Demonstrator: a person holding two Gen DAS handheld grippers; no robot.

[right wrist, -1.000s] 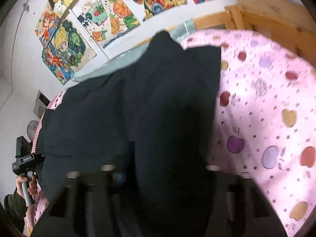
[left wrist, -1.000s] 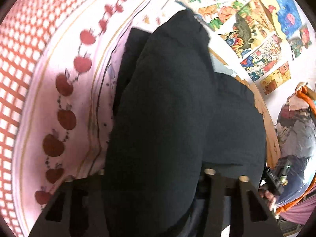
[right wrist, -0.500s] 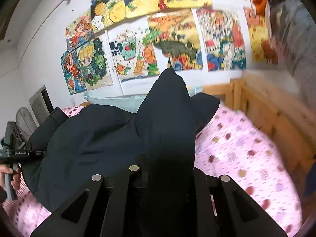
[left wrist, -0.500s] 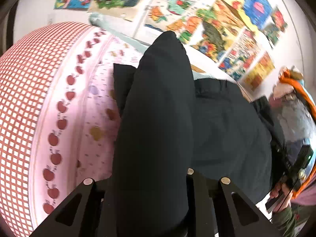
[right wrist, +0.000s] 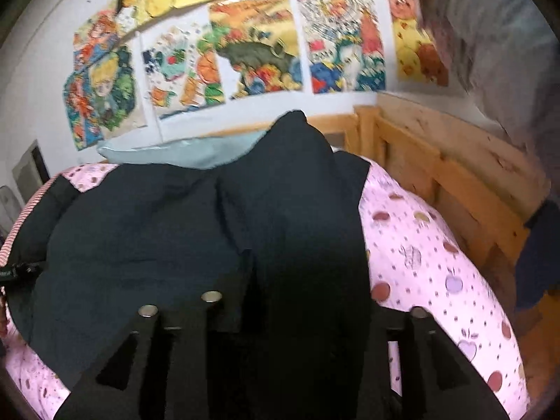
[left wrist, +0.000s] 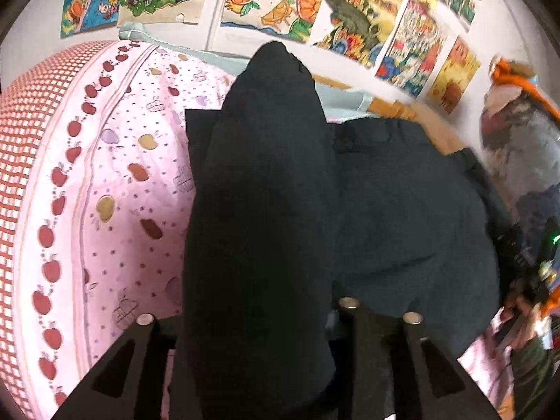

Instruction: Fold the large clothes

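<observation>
Large black fabric garment (left wrist: 402, 210) lies spread on the pink quilted bedspread with apple and heart print (left wrist: 140, 182), a bunched fold of it lifted up in front of each wrist camera

Left gripper (left wrist: 259, 315): black two-finger jaws partly apart, have just been opening; thick ridge of the black cloth runs between them and up past the fingertips, covering the gap. Cannot tell whether the pads still press on it

Right gripper (right wrist: 280, 311): same picture, jaws partly apart and just been opening, dark fold of the garment fills the space between the fingers and rises to a peak in front of the lens. Pad contact hidden by cloth, grip cannot be told

Rest of garment drapes flat between the two lifted folds, far edge near the pale blue pillow (right wrist: 182, 154) at the head of the bed. In left view the red-and-white checked border (left wrist: 21, 161) of the bedspread runs along the left side. Light wooden bed frame (right wrist: 437, 175) stands to the right in the right view. Wall behind carries a row of colourful cartoon posters (right wrist: 252, 45). Right gripper's black body shows blurred at the right edge of the left view
</observation>
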